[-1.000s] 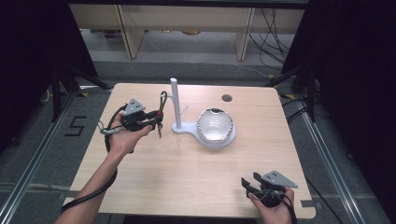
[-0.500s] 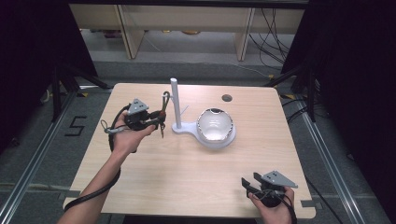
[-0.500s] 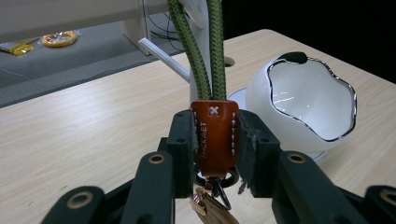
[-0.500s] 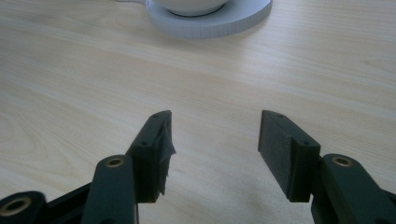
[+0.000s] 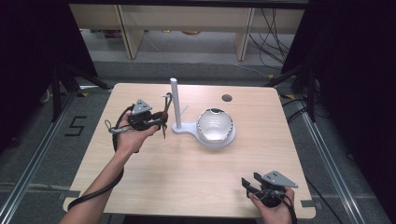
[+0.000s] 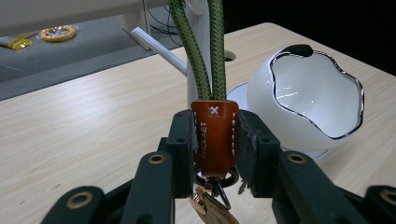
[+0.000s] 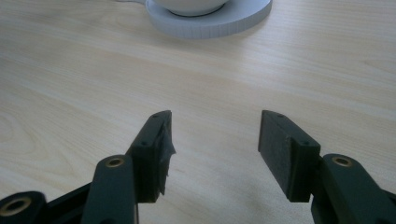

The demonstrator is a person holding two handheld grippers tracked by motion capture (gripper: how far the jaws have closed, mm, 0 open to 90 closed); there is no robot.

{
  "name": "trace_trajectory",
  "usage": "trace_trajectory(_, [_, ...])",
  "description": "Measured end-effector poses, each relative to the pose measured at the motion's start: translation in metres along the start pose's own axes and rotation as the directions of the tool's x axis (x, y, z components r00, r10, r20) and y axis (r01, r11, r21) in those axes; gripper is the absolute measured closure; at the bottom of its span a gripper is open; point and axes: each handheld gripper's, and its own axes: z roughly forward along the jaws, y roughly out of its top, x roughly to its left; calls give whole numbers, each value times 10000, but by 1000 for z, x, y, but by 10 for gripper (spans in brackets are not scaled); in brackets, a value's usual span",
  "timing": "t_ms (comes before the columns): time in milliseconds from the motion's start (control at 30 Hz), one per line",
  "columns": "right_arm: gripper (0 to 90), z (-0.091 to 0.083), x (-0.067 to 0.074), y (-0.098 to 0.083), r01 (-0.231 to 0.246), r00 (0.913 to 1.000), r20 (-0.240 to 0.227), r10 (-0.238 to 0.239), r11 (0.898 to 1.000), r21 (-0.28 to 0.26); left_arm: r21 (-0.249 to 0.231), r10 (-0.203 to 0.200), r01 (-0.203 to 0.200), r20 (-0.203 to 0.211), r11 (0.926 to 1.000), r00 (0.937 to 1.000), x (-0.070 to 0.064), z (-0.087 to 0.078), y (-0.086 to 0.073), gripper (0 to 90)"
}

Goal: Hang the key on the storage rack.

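Observation:
My left gripper [image 6: 215, 140] is shut on a keychain: its brown leather tab [image 6: 214, 136] sits between the jaws, and a green cord loop [image 6: 201, 51] rises from it toward the white post [image 5: 175, 103] of a stand. In the high view the left gripper [image 5: 161, 119] is held just left of that post, with the keychain [image 5: 165, 115] at its tip. A metal clip and tag [image 6: 211, 201] hang below the tab. A white bowl [image 5: 214, 125] with a wavy rim sits on the stand's round base. My right gripper [image 5: 248, 184] rests open near the table's front right edge, nothing between its jaws [image 7: 215, 154].
The wooden table [image 5: 159, 186] has a dark round hole [image 5: 227, 98] near its far edge. The white stand base [image 7: 215, 21] lies ahead of the right gripper. Shelving and cables stand on the floor beyond the table.
The left gripper with the keychain has edged slightly toward the white post. The right gripper has stayed still.

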Motion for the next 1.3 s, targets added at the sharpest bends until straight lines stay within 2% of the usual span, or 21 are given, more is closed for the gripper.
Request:
trace_trajectory(100, [455, 0, 0, 0, -3, 10000, -6, 3, 10000, -17, 66, 37, -37, -31, 10000, 10000, 0, 2, -1, 679])
trace_trajectory(400, [455, 0, 0, 0, 108, 9999, 74, -108, 9999, 43, 106, -177, 177, -55, 9998, 9998, -1, 9, -2, 676])
trace_trajectory(467, [455, 0, 1, 0, -108, 9999, 24, 108, 9999, 6, 142, -190, 191, -67, 9997, 9998, -1, 12, -3, 675])
trace_trajectory(500, [455, -1, 4, -1, -437, 9990, 80, 437, 9990, 77, 172, -189, 190, -86, 9997, 9998, -1, 12, -3, 675])
trace_trajectory(533, [455, -1, 2, 0, -193, 9998, 100, 193, 9998, 24, 149, -186, 187, -83, 9997, 9998, -1, 13, -3, 674])
trace_trajectory(600, [455, -2, 1, 0, -56, 9998, 183, 55, 9999, 93, 135, -235, 237, -148, 9996, 9996, -1, 15, -4, 673])
trace_trajectory(633, [455, -3, -1, 1, 301, 9990, 316, -304, 9995, 100, 113, -225, 227, -178, 9997, 9996, -1, 15, -4, 671])
trace_trajectory(667, [455, -3, -1, 1, 297, 9990, 318, -300, 9995, 103, 91, -215, 217, -199, 9997, 9996, -1, 16, -4, 671])
trace_trajectory(700, [455, -3, 2, 0, -199, 9996, 206, 195, 9996, 197, 112, -204, 207, -225, 9997, 9995, -1, 16, -4, 670])
trace_trajectory(733, [455, -3, 2, 0, -253, 9995, 191, 249, 9994, 245, 126, -219, 223, -241, 9997, 9995, -1, 17, -4, 669])
trace_trajectory(767, [455, -1, 1, 0, -80, 9999, 118, 80, 10000, 11, 108, -234, 237, -246, 9997, 9994, -1, 18, -5, 669])
trace_trajectory(800, [455, -1, -1, 0, 158, 9997, 169, -158, 9999, 5, 106, -195, 198, -250, 9997, 9995, -1, 19, -5, 668])
trace_trajectory(867, [455, -2, -1, 0, 186, 9996, 191, -188, 9998, 96, 145, -134, 138, -309, 9998, 9994, -1, 20, -5, 667])
trace_trajectory(933, [455, -2, 3, 0, -312, 9994, 135, 308, 9992, 235, 182, -57, 64, -361, 9998, 9993, -1, 21, -5, 665])
trace_trajectory(967, [455, -2, 3, 0, -319, 9994, 114, 317, 9992, 230, 193, -31, 38, -362, 9998, 9993, -1, 22, -5, 664])
trace_trajectory(1033, [455, -2, 3, 0, -323, 9994, 147, 318, 9991, 290, 235, 0, 10, -420, 9997, 9991, -2, 23, -5, 661])
trace_trajectory(1100, [455, -1, 0, 0, 83, 9998, 184, -85, 9999, 83, 223, 13, -3, -469, 9998, 9989, -2, 25, -5, 659])
trace_trajectory(1133, [455, -1, 2, 0, -72, 9998, 163, 70, 9999, 132, 238, 48, -38, -460, 9997, 9989, -2, 25, -5, 658])
trace_trajectory(1200, [455, -1, -1, 0, 245, 9995, 183, -246, 9997, 51, 317, 137, -120, -535, 9994, 9985, -2, 26, -4, 655])
trace_trajectory(1300, [455, -1, -1, 0, 242, 9995, 197, -243, 9997, 52, 404, 199, -176, -568, 9990, 9982, -2, 28, -5, 635])
